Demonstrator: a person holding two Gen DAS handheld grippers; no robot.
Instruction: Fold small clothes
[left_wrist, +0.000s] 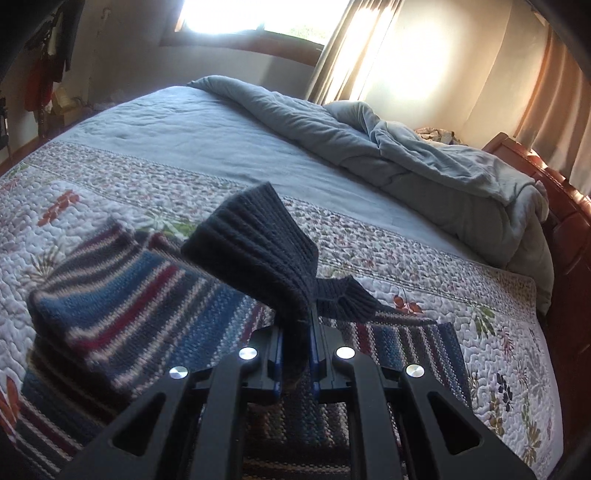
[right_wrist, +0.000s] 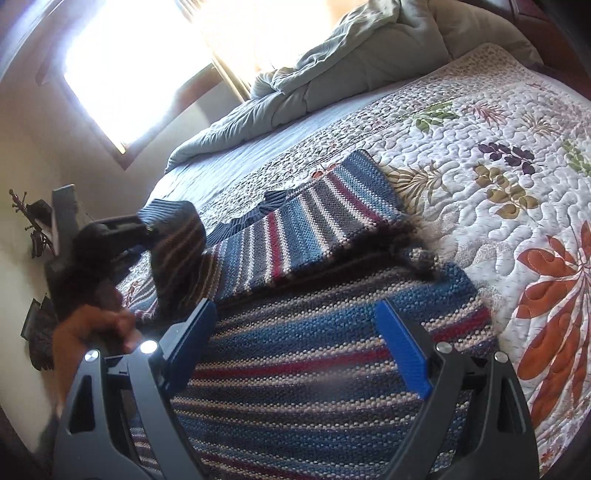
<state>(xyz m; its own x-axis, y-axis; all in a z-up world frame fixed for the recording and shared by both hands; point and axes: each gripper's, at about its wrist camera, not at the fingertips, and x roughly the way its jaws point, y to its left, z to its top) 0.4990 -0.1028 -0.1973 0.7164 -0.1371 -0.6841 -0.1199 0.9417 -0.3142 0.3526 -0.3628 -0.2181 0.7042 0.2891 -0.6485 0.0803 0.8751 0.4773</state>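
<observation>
The striped sweater is coarse matt knit wool; the quilt is soft stitched cotton cloth.

Striped knit sweater in blue, red and cream lies partly folded, its dark ribbed cuff lifted above it

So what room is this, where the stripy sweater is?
Most likely a bedroom. There's a big bed with a flowery quilt, a rumpled grey duvet piled at one end, and a curtained window letting sun in.
</observation>
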